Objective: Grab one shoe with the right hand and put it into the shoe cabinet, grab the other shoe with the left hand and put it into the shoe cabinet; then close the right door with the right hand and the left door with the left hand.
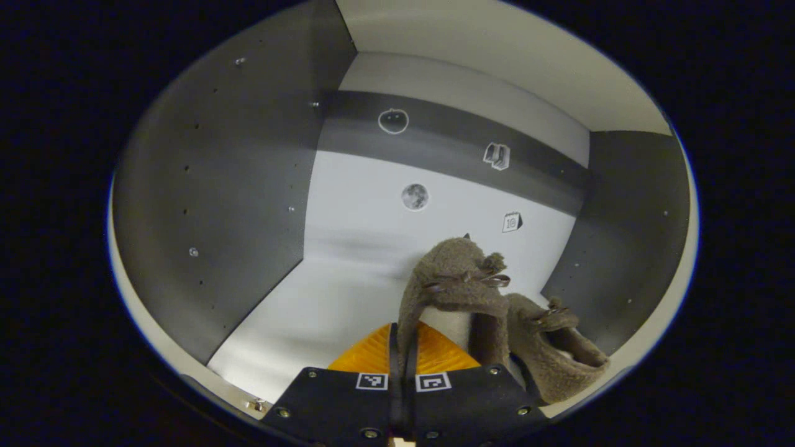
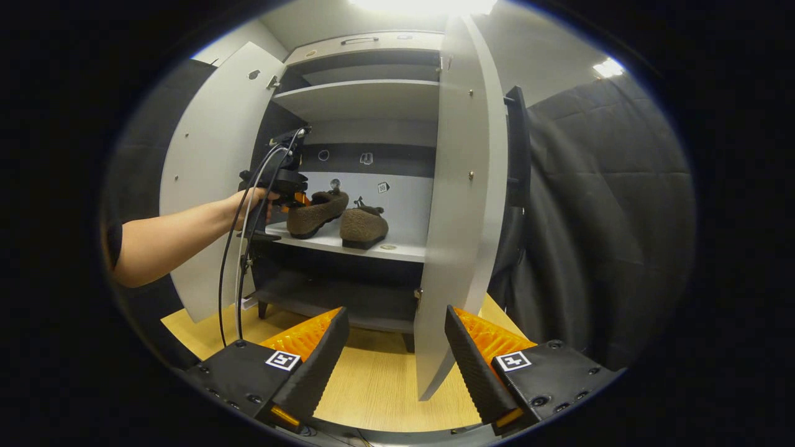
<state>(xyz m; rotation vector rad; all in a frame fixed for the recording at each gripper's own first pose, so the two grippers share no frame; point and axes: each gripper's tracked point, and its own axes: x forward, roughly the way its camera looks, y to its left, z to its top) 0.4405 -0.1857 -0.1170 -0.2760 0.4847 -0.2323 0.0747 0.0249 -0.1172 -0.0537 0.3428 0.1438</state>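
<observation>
Brown shoe [image 1: 450, 282] seemingly pinched by left gripper [image 1: 402, 357] fingers.

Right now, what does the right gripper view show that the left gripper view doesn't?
Right gripper view: both open cabinet doors, left door and right door, the hand holding the left gripper, and the right gripper open near the right door's edge.

Left gripper view: the left gripper shut on the nearer shoe, seen close.

Shared: both shoes on the middle shelf, including the other shoe.
</observation>
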